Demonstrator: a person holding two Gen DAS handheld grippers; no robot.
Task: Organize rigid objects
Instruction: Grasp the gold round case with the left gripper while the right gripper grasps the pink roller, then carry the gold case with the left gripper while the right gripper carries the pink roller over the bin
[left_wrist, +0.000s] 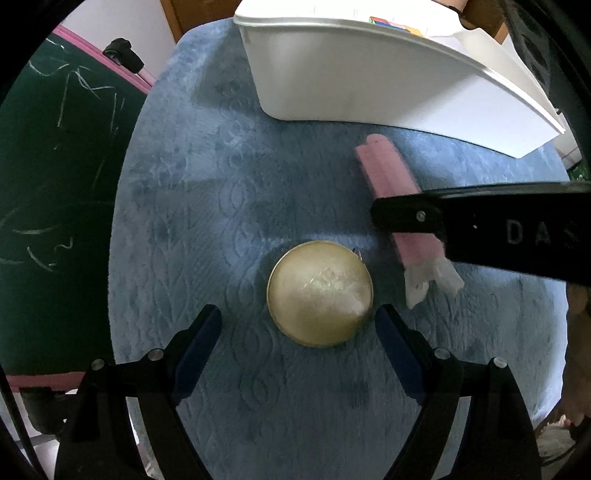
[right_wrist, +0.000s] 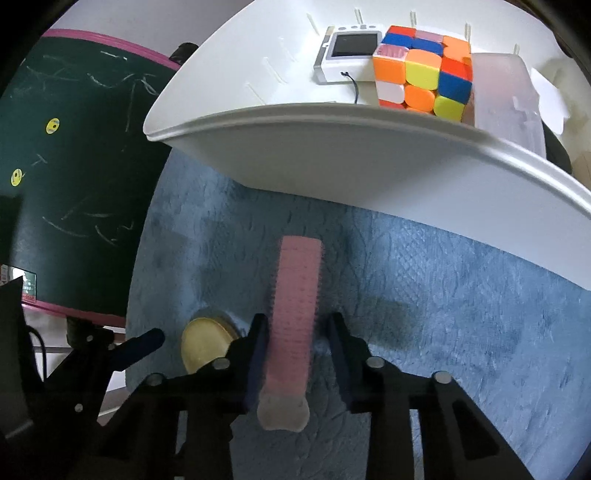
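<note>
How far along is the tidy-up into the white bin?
Done: cube, small screen device and clear box sit in the white bin. In hand: right tool closed around the pink brush, lying on the blue cloth. Left to go: that brush and the round tin below the open left tool.

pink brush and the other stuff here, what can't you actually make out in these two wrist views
- pink brush: blurred in the right wrist view, so whether the right gripper presses it is unclear; in the left wrist view that gripper covers its middle.
- round tin: lid embossing too faint to read; half hidden behind the gripper in the right wrist view.
- white bin: its near wall hides whatever lies below the cube.
</note>
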